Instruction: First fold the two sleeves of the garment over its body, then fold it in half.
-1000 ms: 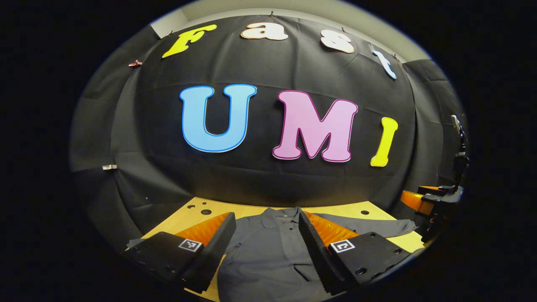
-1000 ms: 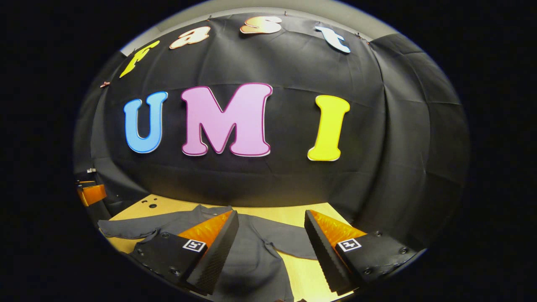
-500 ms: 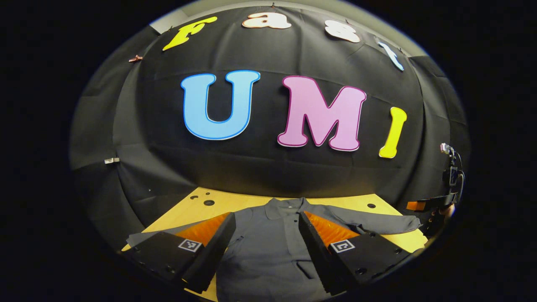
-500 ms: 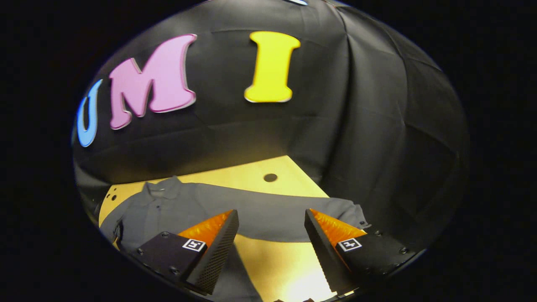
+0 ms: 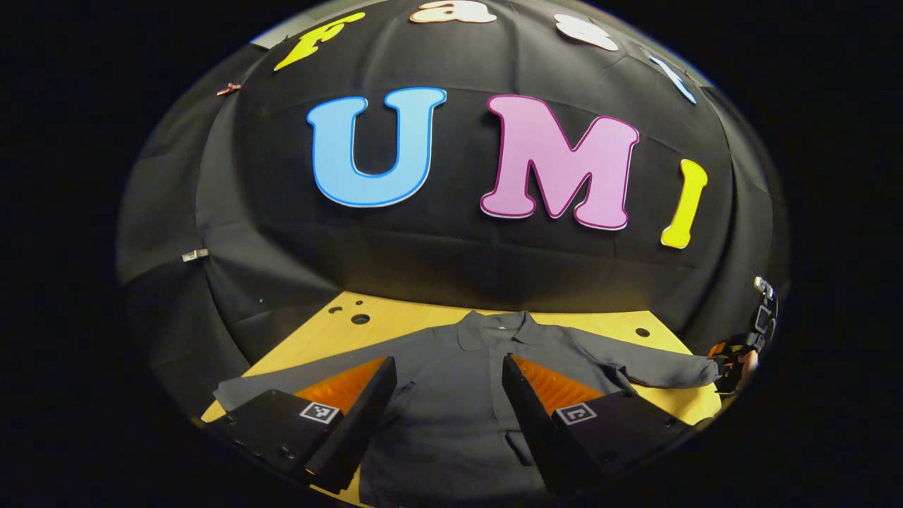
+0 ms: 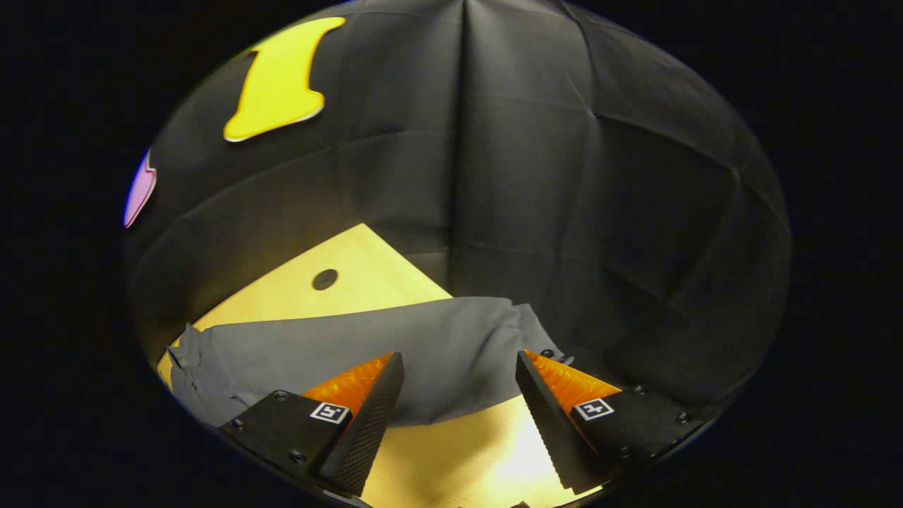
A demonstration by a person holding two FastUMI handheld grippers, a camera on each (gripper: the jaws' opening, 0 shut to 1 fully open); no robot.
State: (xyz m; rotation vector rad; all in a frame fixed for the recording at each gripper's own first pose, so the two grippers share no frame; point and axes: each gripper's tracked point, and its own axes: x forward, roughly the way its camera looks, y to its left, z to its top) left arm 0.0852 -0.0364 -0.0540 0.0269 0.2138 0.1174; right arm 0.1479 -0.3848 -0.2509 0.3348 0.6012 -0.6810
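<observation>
Right claw (image 6: 458,367) gapes low over sleeve (image 6: 395,346) cuff.

Both grippers' fingers (image 5: 367,395) (image 6: 374,409) apart

A recording booth: black cloth wall (image 5: 451,261), drilled wooden table (image 5: 395,326)

Light wooden tabletop (image 5: 395,326) runs up to the black cloth wall (image 5: 451,261), with small round holes (image 5: 360,319) drilled near its far left corner and another hole (image 5: 642,331) at the far right. In the right gripper view, the table's corner (image 6: 367,268) carries one dark hole (image 6: 324,279), cloth backdrop (image 6: 564,212) creased behind.
</observation>
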